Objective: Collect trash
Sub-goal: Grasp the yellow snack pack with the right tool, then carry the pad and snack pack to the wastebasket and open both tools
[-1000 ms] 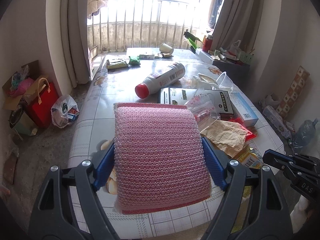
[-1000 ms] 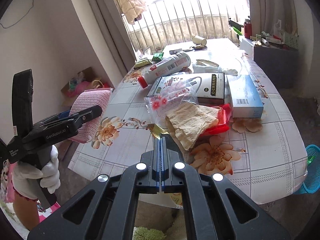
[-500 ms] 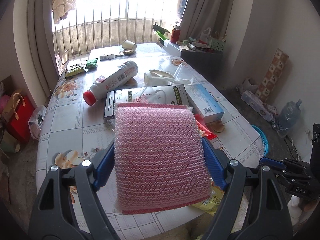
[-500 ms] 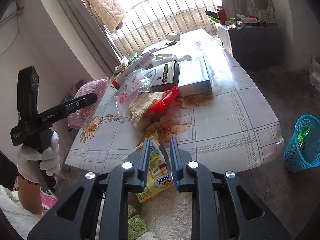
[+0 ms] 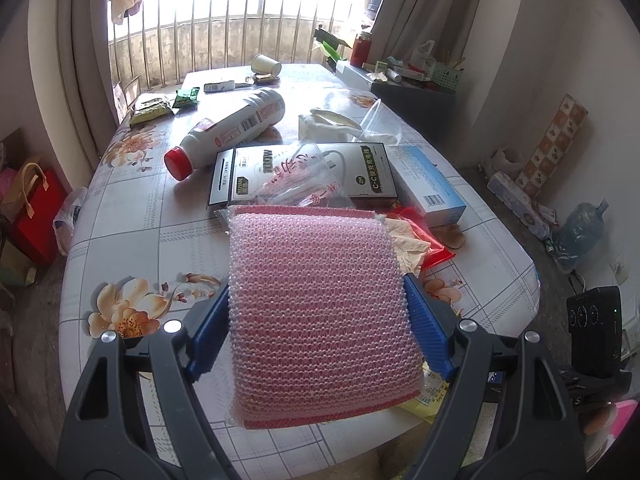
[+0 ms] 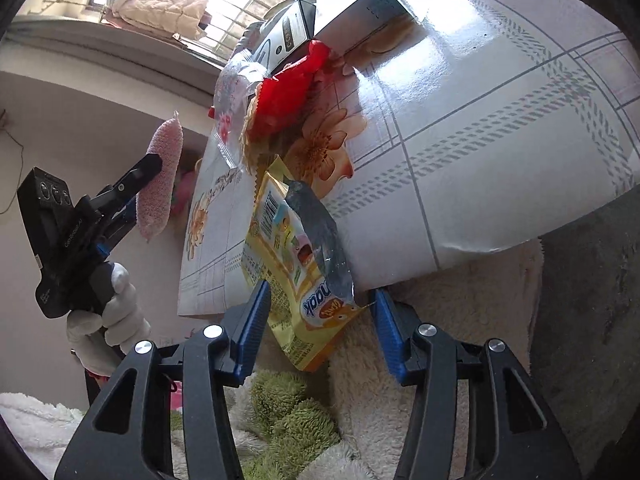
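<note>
My left gripper (image 5: 318,312) is shut on a pink scrubbing sponge (image 5: 320,312) and holds it above the near edge of the table (image 5: 132,216). It also shows at the left of the right wrist view (image 6: 160,184). My right gripper (image 6: 320,312) is open, low by the table's near edge, tilted. A yellow snack wrapper (image 6: 296,264) hangs over the table edge between its fingers, touching neither pad. On the table lie a red wrapper (image 6: 288,96), a clear plastic bag (image 5: 296,184), brown paper (image 5: 410,246), a white bottle (image 5: 232,132) and boxes.
A black box (image 5: 300,176) and a blue-white box (image 5: 432,188) lie mid-table, a paper cup (image 5: 266,65) at the far end. A fluffy white and green rug (image 6: 304,432) lies below the right gripper. Bags (image 5: 36,208) stand on the floor at left.
My right gripper has opened wide, dropped lower and tilted towards the table edge; the yellow wrapper now hangs free between its fingers. My left gripper swung back left with the sponge.
</note>
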The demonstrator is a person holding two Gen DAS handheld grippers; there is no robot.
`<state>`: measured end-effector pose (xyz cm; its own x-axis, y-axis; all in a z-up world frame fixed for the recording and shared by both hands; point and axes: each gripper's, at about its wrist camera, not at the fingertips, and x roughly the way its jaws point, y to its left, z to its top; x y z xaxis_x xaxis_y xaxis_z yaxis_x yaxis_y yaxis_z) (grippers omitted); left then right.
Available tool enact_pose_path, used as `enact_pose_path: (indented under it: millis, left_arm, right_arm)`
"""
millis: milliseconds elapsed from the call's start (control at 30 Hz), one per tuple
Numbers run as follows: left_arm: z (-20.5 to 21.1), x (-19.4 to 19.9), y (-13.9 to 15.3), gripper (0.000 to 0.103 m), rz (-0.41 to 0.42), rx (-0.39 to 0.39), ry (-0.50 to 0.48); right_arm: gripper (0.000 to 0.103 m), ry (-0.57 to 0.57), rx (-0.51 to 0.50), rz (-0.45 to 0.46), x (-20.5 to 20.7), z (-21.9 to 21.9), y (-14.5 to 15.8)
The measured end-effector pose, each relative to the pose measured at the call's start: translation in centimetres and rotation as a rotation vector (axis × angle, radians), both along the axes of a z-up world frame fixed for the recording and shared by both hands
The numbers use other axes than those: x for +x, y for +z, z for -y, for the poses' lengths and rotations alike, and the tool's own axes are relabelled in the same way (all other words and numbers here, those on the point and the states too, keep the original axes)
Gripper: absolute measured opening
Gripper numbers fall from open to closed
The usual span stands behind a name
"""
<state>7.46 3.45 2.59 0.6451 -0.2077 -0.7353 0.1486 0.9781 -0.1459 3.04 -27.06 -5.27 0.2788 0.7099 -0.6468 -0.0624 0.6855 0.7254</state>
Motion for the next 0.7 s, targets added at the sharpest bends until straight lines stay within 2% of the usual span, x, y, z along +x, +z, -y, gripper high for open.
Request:
enact_pose_path:
  millis: [67, 167, 333, 467, 567, 700]
  left_arm:
    - [-0.1, 0.1, -0.1, 0.077, -0.003, -0.005, 0.004]
    - [0.2, 0.3, -0.2, 0.077, -0.005, -0.005, 0.001]
    - [1.8, 0.5, 0.2, 0.077, -0.003, -0.003, -0.035]
    - [5.0, 1.0, 1.1, 0.077, 0.012, -0.006, -0.111]
    - [9.0, 1.7, 2.0, 0.077, 0.018, -0.014, -0.213]
    - [16.9, 3.2, 3.1, 0.077, -0.005, -0.038, -0.405]
  right_arm:
    - [0.028, -0.011, -0.011, -0.014, -0.1, 0.2, -0.2]
    - [0.014, -0.018, -0.005, -0.03, -0.2, 0.9, -0.2]
    - [0.007, -0.045, 0.002, -0.008, -1.4, 2.5, 0.5]
    - [0.006, -0.108, -0.002, 0.037, -2.5, 5.3, 1.9]
    - [0.006, -0.206, -0.016, 0.078, -3.7, 8.9, 3.1]
    - [0.006, -0.414, -0.075, 0.132, -5.7, 16.0, 4.5]
